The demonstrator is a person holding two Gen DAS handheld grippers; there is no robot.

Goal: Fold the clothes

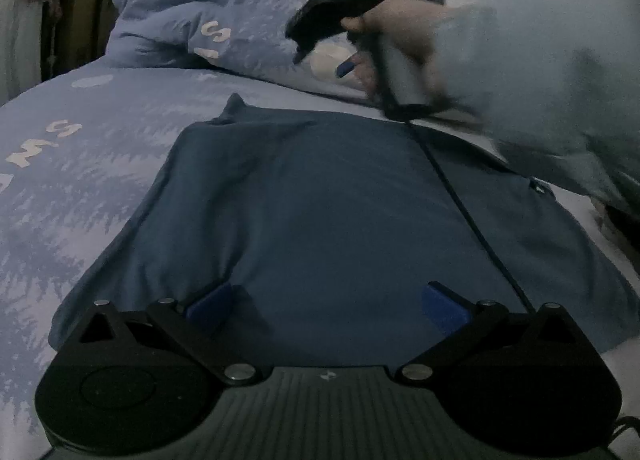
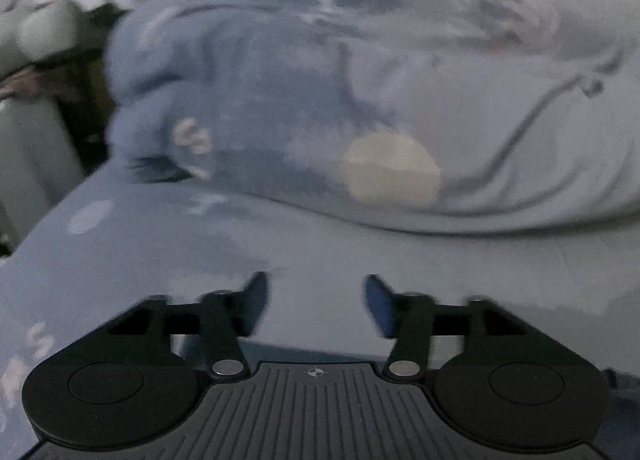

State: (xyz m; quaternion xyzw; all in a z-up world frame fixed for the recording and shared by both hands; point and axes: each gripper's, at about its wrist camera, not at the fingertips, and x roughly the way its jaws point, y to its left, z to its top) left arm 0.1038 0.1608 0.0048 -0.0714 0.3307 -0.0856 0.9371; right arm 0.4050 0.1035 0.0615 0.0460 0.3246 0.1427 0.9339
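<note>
Blue printed bedding [image 1: 80, 164] lies left of our left hand-held gripper [image 1: 326, 304], whose fingers stand apart and empty. Just ahead of it the dark blue garment [image 1: 312, 204] lies flat on the bed. Farther right, a sleeved hand [image 1: 404, 40] grips our right hand-held gripper [image 2: 316, 300], fingers apart, holding nothing, facing a blurred bunched duvet [image 2: 320, 100].

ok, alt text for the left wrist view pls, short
A dark blue garment lies spread flat on a bed's blue patterned sheet, with the open left gripper low over its near edge. Beyond it, a hand holds the right gripper above the bed, motion-blurred.
</note>
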